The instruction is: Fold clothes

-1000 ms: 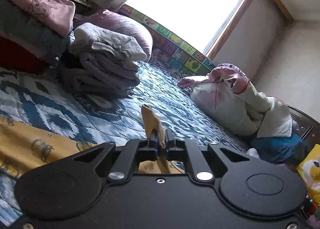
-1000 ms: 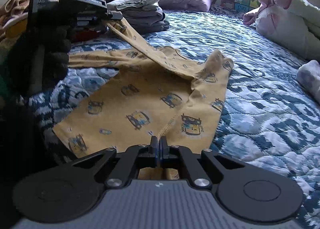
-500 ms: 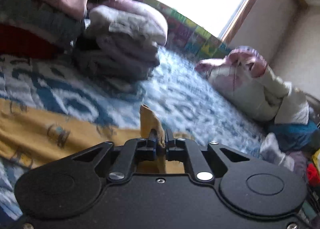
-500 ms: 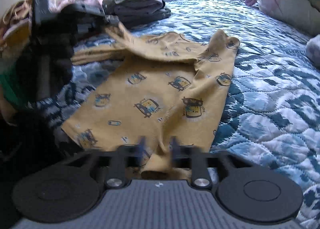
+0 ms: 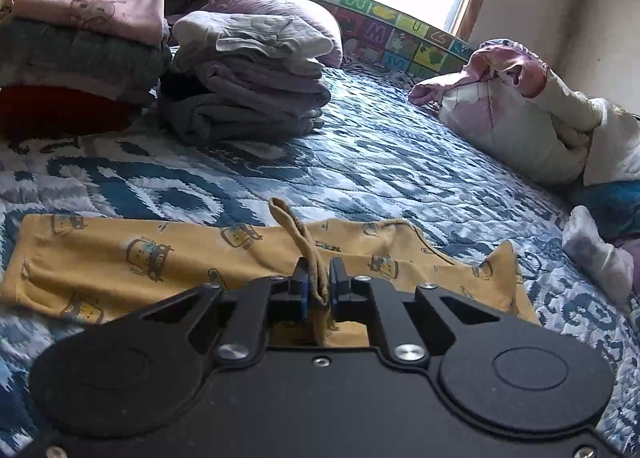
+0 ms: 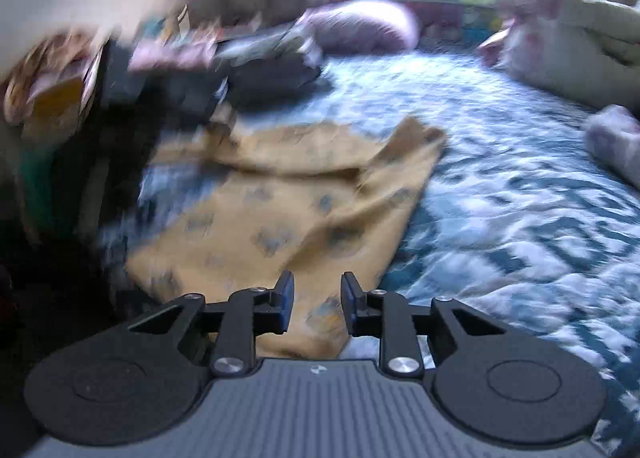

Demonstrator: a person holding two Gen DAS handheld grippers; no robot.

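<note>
A yellow printed garment (image 5: 144,254) lies spread on the blue patterned bed quilt (image 5: 380,162). My left gripper (image 5: 319,282) is shut on a yellow cuff or hem of it, which sticks up between the fingers, low over the cloth. In the blurred right wrist view the garment (image 6: 288,214) lies partly folded over itself. My right gripper (image 6: 316,298) is open and empty just above its near edge. The left gripper shows as a dark blur (image 6: 160,98) at the far left end of the cloth.
Two stacks of folded clothes (image 5: 248,78) (image 5: 76,46) stand at the back left, with a purple pillow (image 5: 288,14) behind. A bundled white and pink duvet (image 5: 520,114) lies at the right. A rolled white item (image 5: 600,254) sits at the right edge.
My right gripper has opened and let go of the garment's near edge, then pulled back. My left gripper has lowered with the cuff toward the cloth.
</note>
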